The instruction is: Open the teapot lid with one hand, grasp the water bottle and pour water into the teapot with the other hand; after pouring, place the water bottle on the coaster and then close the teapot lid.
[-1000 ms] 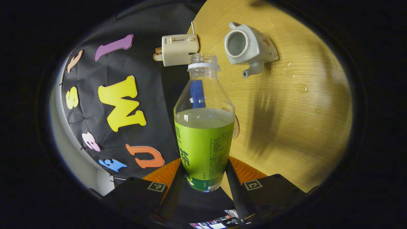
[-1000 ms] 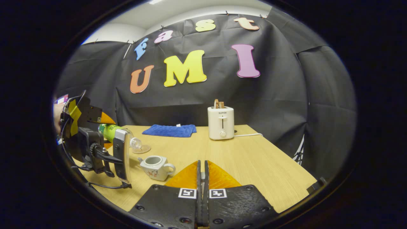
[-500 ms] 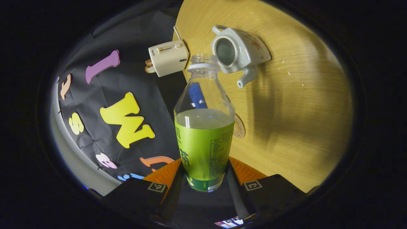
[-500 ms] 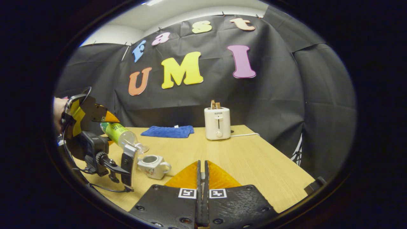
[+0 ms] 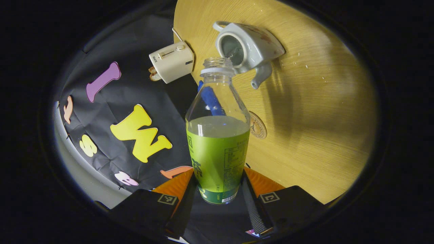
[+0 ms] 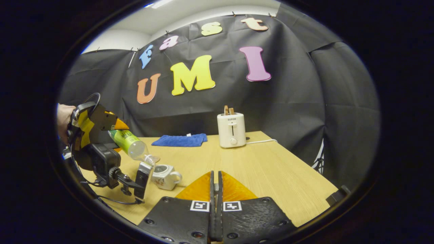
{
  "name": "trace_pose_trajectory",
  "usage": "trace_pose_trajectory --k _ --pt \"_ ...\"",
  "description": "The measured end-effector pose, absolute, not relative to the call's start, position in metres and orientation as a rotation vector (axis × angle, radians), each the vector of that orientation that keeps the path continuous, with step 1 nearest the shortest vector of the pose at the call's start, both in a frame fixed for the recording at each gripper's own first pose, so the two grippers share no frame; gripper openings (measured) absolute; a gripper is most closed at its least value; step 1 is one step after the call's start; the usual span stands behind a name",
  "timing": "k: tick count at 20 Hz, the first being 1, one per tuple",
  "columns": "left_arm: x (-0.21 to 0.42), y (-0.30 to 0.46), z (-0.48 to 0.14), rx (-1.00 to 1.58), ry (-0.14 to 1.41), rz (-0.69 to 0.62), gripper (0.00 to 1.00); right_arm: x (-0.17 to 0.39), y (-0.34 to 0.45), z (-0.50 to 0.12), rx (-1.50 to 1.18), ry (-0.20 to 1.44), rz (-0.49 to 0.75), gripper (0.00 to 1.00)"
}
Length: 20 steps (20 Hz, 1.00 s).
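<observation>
Left hand-held gripper point(image 5: 217, 189) clamps water bottle point(image 5: 217, 149), mouth over teapot point(image 5: 245, 47).

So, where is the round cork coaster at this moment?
In the left gripper view the round cork coaster lies flat on the wooden table, just right of the green-labelled plastic water bottle, below the white ceramic teapot.
</observation>
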<state>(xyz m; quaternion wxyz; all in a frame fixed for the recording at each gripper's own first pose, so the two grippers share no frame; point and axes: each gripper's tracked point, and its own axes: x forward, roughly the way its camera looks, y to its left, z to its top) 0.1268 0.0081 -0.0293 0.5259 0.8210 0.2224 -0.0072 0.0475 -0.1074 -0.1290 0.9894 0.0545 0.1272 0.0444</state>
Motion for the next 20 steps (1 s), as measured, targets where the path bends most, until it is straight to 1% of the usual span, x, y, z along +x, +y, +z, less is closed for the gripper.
trace_pose_trajectory --k 7,20 --pt "0.129 0.004 -0.013 2.032 0.520 0.013 0.73 0.047 -0.109 -0.132 0.122 0.259 0.090 0.00" --pt "0.130 -0.006 0.003 2.149 0.516 0.018 0.73 0.045 -0.112 -0.132 0.136 0.259 0.087 0.00"
